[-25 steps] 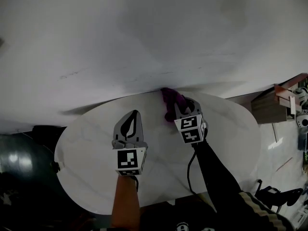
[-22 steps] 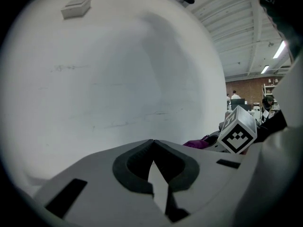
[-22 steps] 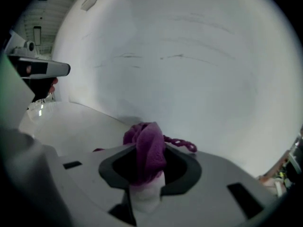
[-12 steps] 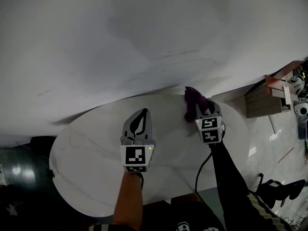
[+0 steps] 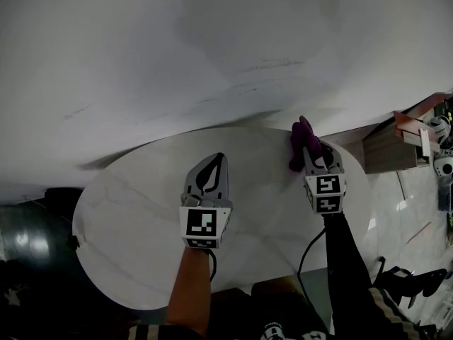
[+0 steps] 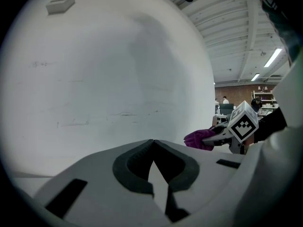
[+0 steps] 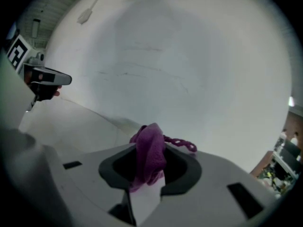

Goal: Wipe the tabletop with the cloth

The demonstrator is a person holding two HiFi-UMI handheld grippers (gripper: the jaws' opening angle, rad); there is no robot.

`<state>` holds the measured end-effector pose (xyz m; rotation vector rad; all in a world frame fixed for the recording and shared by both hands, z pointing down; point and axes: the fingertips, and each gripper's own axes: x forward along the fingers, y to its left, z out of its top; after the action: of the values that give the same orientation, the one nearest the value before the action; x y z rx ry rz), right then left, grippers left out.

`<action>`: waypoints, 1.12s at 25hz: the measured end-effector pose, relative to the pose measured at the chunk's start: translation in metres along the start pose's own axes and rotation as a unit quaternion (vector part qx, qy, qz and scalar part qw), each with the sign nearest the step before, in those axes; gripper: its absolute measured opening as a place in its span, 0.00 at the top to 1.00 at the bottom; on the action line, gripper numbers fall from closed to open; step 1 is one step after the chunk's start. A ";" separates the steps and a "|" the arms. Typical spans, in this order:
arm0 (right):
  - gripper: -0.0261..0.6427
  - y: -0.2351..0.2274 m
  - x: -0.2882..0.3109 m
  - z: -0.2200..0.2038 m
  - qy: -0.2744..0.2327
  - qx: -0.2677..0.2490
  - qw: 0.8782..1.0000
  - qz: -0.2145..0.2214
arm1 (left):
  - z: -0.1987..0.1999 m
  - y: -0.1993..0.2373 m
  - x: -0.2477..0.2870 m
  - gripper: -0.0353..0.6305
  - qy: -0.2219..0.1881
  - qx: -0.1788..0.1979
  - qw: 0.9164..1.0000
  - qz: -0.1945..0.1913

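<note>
A purple cloth hangs bunched at the far right rim of the oval white tabletop, close to the wall. My right gripper is shut on the cloth, which fills the gap between its jaws in the right gripper view. My left gripper hovers over the middle of the table, shut with nothing in it; its jaws meet at the tips. In the left gripper view the cloth and the right gripper's marker cube show off to the right.
A white wall rises directly behind the table. A wooden unit stands to the right of the table, with pale floor beside it. Dark floor lies to the left. A black cable trails from the right gripper.
My right gripper has carried the cloth to the right along the table's far edge. The left gripper has drifted slightly right, still shut.
</note>
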<state>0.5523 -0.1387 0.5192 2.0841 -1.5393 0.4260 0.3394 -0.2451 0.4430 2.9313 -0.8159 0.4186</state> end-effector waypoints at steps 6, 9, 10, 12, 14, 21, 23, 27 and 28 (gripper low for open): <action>0.78 0.128 0.001 0.056 -0.040 -0.025 0.995 0.084 | -0.002 0.073 -0.068 0.95 -0.007 -0.005 0.999 0.047; 0.78 0.206 0.005 0.083 -0.055 -0.025 0.990 0.124 | -0.012 0.124 -0.114 0.95 -0.002 0.001 0.997 0.080; 0.78 0.234 0.005 0.091 -0.060 -0.023 0.989 0.137 | -0.015 0.142 -0.131 0.95 -0.001 -0.001 0.996 0.091; 0.78 0.294 0.004 0.106 -0.067 -0.023 0.984 0.165 | -0.023 0.179 -0.168 0.95 -0.001 -0.008 0.993 0.116; 0.78 0.356 0.002 0.120 -0.071 -0.026 0.978 0.193 | -0.032 0.216 -0.207 0.95 0.000 -0.012 0.990 0.139; 0.78 0.568 -0.013 0.156 -0.079 -0.038 0.952 0.293 | -0.074 0.332 -0.343 0.95 0.023 0.000 0.975 0.222; 0.78 0.620 -0.019 0.164 -0.084 -0.040 0.945 0.314 | -0.083 0.358 -0.374 0.95 0.026 0.000 0.972 0.235; 0.78 0.715 -0.033 0.175 -0.084 -0.042 0.930 0.355 | -0.098 0.400 -0.432 0.95 0.031 -0.002 0.964 0.265; 0.78 0.735 -0.036 0.176 -0.081 -0.040 0.927 0.364 | -0.102 0.407 -0.445 0.95 0.033 -0.004 0.962 0.271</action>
<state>-0.1655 -0.3774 0.5132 1.4457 -2.3716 0.4377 -0.2610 -0.3589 0.4149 2.6258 -1.6039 0.5340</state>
